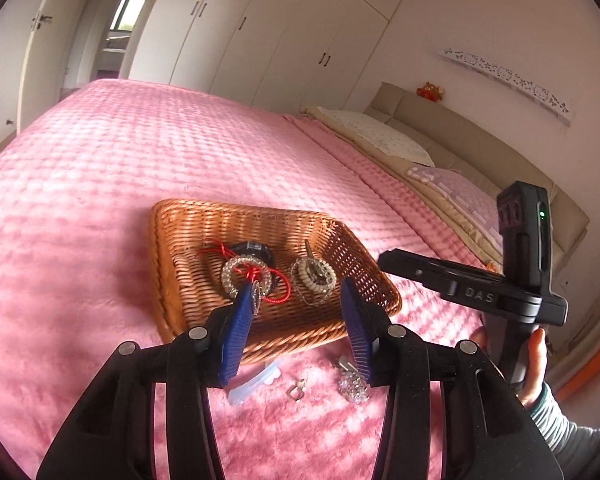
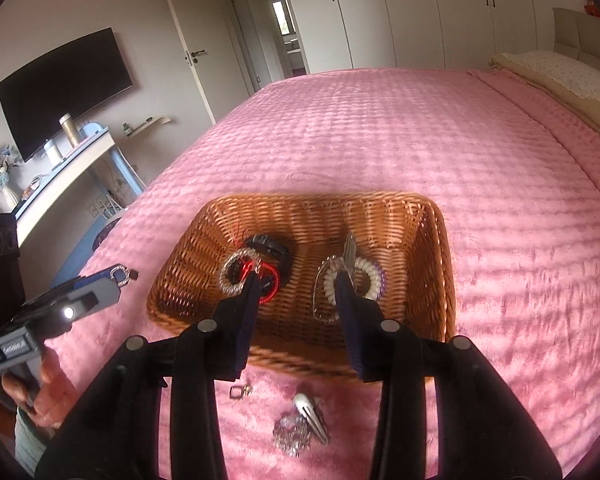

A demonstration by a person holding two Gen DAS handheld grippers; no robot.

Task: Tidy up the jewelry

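Note:
A wicker basket (image 1: 364, 256) (image 2: 440, 248) sits on the pink bedspread. It holds a rhinestone ring with red cord (image 1: 236, 276) (image 2: 236, 276), a black piece (image 1: 256, 250) and a white coiled bracelet (image 1: 314, 276) (image 2: 364, 284). My left gripper (image 1: 300, 300) is open above the basket's near edge; a small silver piece (image 1: 256, 300) (image 2: 121, 276) clings to its left pad. My right gripper (image 2: 298, 284) is open over the basket. On the bedspread in front lie a crystal hair clip (image 1: 352, 388) (image 2: 300, 424), a small ring (image 1: 296, 390) (image 2: 240, 391) and a pale translucent clip (image 1: 252, 384).
Pillows (image 1: 384, 136) and the headboard (image 1: 480, 148) lie to the right. Wardrobes (image 1: 284, 28) stand behind the bed. A TV (image 2: 64, 88) and a desk (image 2: 60, 184) stand off the bed's left side.

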